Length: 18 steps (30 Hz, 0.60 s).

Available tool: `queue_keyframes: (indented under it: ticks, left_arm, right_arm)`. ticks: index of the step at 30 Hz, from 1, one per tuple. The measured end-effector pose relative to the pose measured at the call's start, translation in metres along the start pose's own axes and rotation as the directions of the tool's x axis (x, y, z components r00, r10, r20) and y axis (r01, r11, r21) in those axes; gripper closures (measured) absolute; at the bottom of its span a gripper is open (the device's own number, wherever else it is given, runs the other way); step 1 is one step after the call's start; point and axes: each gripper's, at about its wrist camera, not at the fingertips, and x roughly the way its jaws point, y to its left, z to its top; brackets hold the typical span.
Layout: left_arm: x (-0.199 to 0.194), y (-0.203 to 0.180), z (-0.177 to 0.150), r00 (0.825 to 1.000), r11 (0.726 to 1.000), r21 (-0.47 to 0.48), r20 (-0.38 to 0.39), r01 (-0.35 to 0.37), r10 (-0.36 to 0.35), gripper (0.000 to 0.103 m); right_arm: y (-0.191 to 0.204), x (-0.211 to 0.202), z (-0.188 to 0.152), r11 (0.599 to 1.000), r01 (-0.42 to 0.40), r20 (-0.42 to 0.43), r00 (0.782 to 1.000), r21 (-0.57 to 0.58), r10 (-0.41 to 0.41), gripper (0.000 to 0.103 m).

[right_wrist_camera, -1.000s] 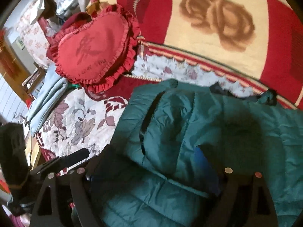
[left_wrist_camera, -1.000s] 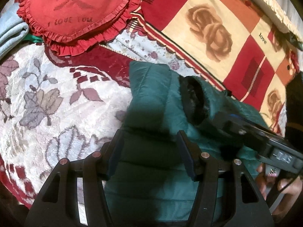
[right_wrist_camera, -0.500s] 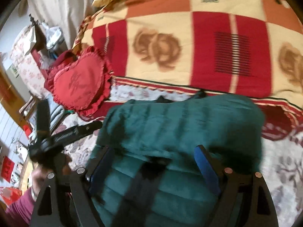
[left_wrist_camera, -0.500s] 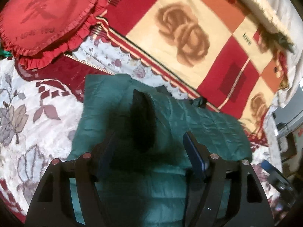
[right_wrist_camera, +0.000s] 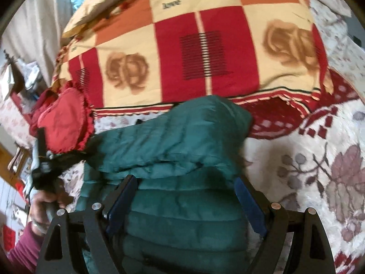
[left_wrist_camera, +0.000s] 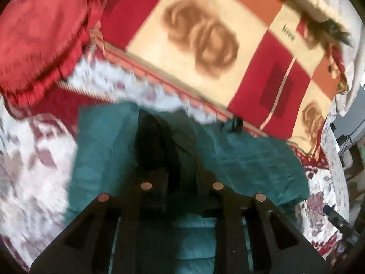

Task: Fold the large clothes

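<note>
jacket: teal quilted puffer jacket [right_wrist_camera: 182,137] lay on the bed [right_wrist_camera: 319,159], near side of the rose-check blanket [right_wrist_camera: 205,50], right of the red heart cushion [right_wrist_camera: 63,127].
done: judging by the layers, one part was already folded over the body; bundle looked compact but lumpy.
left to do: probably at least one more fold plus smoothing; dark cuff or collar [left_wrist_camera: 157,141] lay on top.
left tongs [left_wrist_camera: 180,180]: had just been closing, now narrow; dark fabric seemed to sit between them, but blur left me unable to confirm a pinch.
right tongs [right_wrist_camera: 187,196]: wide, blue pads either side of the jacket's near edge, not pressing it.
left hand [right_wrist_camera: 45,205]: on the left tool's handle, maroon sleeve.
writing: "love" on the blanket's cream squares; cushion lettering too blurred to read. No brand labels seen.
</note>
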Motion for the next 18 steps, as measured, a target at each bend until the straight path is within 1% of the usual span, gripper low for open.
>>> queue_keyframes:
  ticks: [2, 4, 5, 7, 8, 9, 11, 14, 15, 18]
  left_arm:
    - [-0.020, 0.008, 0.008, 0.998, 1.000, 0.001, 0.059, -0.007, 0.007, 0.087]
    - [-0.025, 0.020, 0.011, 0.996, 0.999, -0.001, 0.073, -0.044, 0.044, 0.087]
    - [-0.023, 0.025, 0.010, 0.996, 0.998, 0.000, 0.061, -0.067, 0.067, 0.087]
    - [-0.007, 0.036, 0.001, 0.994, 0.994, 0.001, 0.009, -0.105, 0.105, 0.087]
    - [0.000, 0.041, -0.005, 0.993, 0.993, -0.007, -0.017, -0.117, 0.117, 0.087]
    - [0.006, 0.045, -0.009, 0.991, 0.992, -0.017, -0.036, -0.128, 0.127, 0.087]
    - [0.018, 0.051, -0.017, 0.990, 0.990, -0.044, -0.060, -0.132, 0.129, 0.087]
    - [0.025, 0.054, -0.022, 0.989, 0.989, -0.049, -0.061, -0.137, 0.134, 0.087]
    - [0.026, 0.052, -0.024, 0.988, 0.989, -0.039, -0.059, -0.143, 0.141, 0.087]
    - [0.032, 0.049, -0.029, 0.985, 0.987, -0.009, -0.061, -0.160, 0.159, 0.087]
  right_arm:
    - [0.000, 0.004, 0.004, 1.000, 0.018, 0.000, 1.000, 0.006, -0.018, 0.018]
    - [0.004, 0.009, 0.009, 0.999, 0.035, 0.004, 0.999, 0.006, -0.035, 0.018]
    - [0.009, 0.013, 0.013, 0.999, 0.040, 0.010, 0.999, -0.001, -0.040, 0.018]
    - [0.023, 0.022, 0.018, 0.999, 0.033, 0.019, 0.999, -0.029, -0.033, 0.018]
    - [0.033, 0.030, 0.021, 0.998, 0.030, 0.018, 0.999, -0.056, -0.029, 0.020]
    - [0.040, 0.037, 0.022, 0.996, 0.032, 0.015, 0.999, -0.079, -0.031, 0.028]
    - [0.061, 0.059, 0.026, 0.987, 0.062, -0.005, 0.998, -0.145, -0.063, 0.039]
    - [0.076, 0.092, 0.024, 0.976, 0.086, -0.052, 0.994, -0.201, -0.098, 0.039]
    - [0.076, 0.104, 0.025, 0.973, 0.093, -0.064, 0.992, -0.213, -0.109, 0.039]
    - [0.073, 0.140, 0.016, 0.959, 0.143, -0.114, 0.978, -0.245, -0.175, 0.039]
